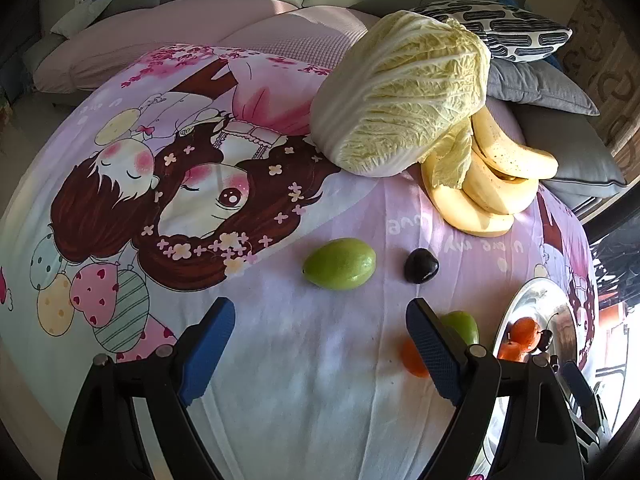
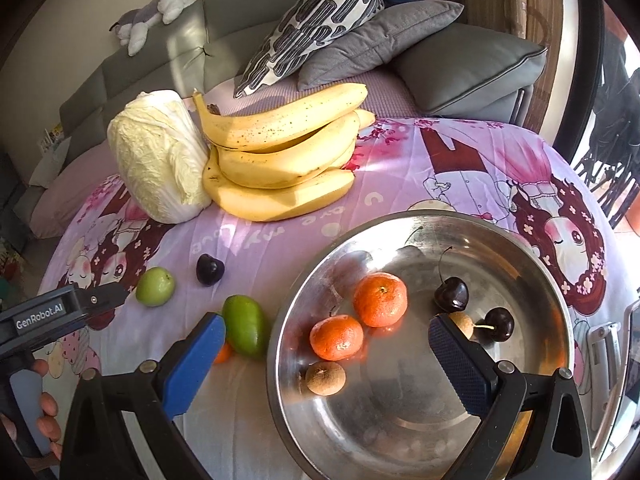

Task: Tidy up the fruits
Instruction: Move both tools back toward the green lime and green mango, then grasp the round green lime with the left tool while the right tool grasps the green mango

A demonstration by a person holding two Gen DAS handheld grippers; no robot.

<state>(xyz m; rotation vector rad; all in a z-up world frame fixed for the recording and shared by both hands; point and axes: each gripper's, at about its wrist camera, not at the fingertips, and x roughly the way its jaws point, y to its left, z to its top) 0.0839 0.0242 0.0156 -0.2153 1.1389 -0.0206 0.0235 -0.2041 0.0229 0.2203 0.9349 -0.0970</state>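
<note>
Hovering over the steel bowl (image 2: 532, 256), the right gripper (image 2: 324, 348) has its blue jaws spread wide and grips nothing; the bowl holds two tangerines (image 2: 380, 299), two dark cherries (image 2: 452, 294) and two small brown fruits (image 2: 325, 377), probably gathered there as the sorting spot. The left gripper (image 1: 320, 332) is likewise spread and empty above the printed cloth (image 1: 320, 392), seemingly lined up for the loose fruit ahead: a green fruit (image 1: 340, 264) and a dark plum (image 1: 421, 266) lie apart, while another green fruit (image 2: 245, 330) and an orange one (image 2: 222, 353) sit just beside the bowl. Bananas (image 2: 280, 152) lean against the cabbage (image 2: 158, 156) at the far edge.
</note>
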